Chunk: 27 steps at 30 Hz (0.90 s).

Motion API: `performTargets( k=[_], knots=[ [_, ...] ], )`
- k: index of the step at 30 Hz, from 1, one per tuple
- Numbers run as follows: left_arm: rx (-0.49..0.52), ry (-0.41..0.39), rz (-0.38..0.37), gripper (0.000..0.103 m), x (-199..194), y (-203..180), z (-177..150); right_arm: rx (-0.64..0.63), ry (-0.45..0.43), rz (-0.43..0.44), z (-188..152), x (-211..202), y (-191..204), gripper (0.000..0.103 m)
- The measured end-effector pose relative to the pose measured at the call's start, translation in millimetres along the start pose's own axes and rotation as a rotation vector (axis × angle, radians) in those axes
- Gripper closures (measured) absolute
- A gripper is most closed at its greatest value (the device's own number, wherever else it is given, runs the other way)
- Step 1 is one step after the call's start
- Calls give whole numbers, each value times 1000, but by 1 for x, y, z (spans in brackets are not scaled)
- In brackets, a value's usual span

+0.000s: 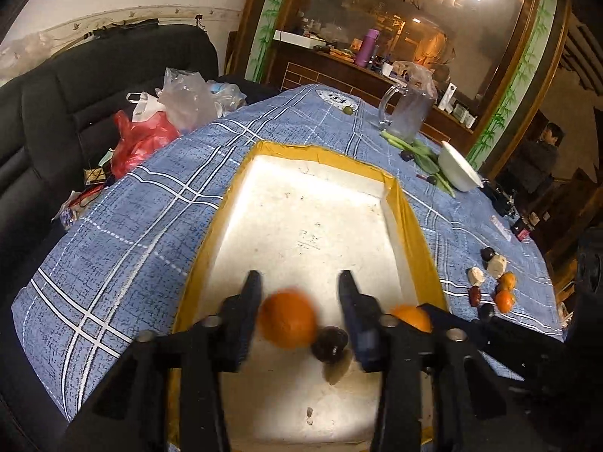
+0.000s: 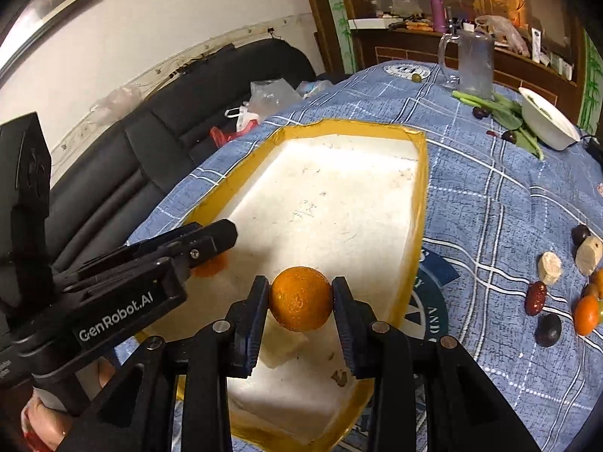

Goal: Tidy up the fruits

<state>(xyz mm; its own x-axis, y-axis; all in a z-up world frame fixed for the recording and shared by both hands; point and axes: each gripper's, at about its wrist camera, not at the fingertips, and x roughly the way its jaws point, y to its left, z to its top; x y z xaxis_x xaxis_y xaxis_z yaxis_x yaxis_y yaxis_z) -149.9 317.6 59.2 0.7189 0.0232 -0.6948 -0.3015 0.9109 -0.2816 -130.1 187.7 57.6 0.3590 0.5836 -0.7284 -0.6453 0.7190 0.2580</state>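
An orange [image 2: 300, 298] sits low in the middle of the right wrist view, pinched between the two pads of the right claw [image 2: 300, 303], which grips it on both sides above the near end of a white foam tray [image 2: 422, 173] with a yellow taped rim.

In the left wrist view a second orange [image 1: 288, 318], blurred, lies between the fingers of the left claw [image 1: 299, 293]. The pads stand clear of it with a gap on the right side, so this claw is open and presses on nothing. A small dark fruit [image 1: 329, 342] rests on the tray floor just right of that orange. The first orange [image 1: 411, 317] shows here at the lower right, behind the black fingers of the right claw [image 1: 433, 324].

The tray lies on a counter covered with a blue checked cloth [image 2: 490, 196]. At the right edge of the right wrist view a cluster of fruit [image 2: 565, 286] lies on the cloth: small oranges, dark plums, a red date and pale cut pieces. Farther back, at upper right, stand a glass pitcher [image 2: 475, 64], green vegetables [image 2: 505, 113] and a white bowl [image 2: 546, 120]. A black sofa [image 2: 158, 143] with plastic bags fills the left.
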Motion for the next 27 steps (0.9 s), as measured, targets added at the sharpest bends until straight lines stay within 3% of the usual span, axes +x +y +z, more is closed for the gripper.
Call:
performTargets(
  k=[2, 6, 9, 11, 13, 15, 18, 22, 27],
  knots=[
    [-28, -17, -21, 46, -6, 3, 3, -10, -22, -19, 4, -9, -1, 55],
    [-31, -37, -36, 44, -23, -1, 4, -29, -94, -83, 27, -47, -12, 54],
    [-21, -49, -50, 36, -35, -9, 5, -8, -212, -167, 67, -107, -33, 54],
    [-6, -64, -56, 29, -43, -16, 4, 3, -287, -226, 86, -146, -43, 45],
    [15, -76, -69, 28, -46, -26, 3, 25, -352, -286, 92, -186, -55, 23],
    [25, -63, -83, 27, -43, -35, 1, 42, -383, -328, 82, -214, -65, 18],
    [49, -4, -135, 27, -31, -56, -5, 67, -353, -364, 46, -223, -82, 15],
    [133, 28, -166, 27, -27, -91, -20, 149, -283, -390, -11, -210, -118, 15],
    [255, 16, -155, 27, -41, -125, -35, 286, -225, -353, -63, -189, -168, 15]
  ],
)
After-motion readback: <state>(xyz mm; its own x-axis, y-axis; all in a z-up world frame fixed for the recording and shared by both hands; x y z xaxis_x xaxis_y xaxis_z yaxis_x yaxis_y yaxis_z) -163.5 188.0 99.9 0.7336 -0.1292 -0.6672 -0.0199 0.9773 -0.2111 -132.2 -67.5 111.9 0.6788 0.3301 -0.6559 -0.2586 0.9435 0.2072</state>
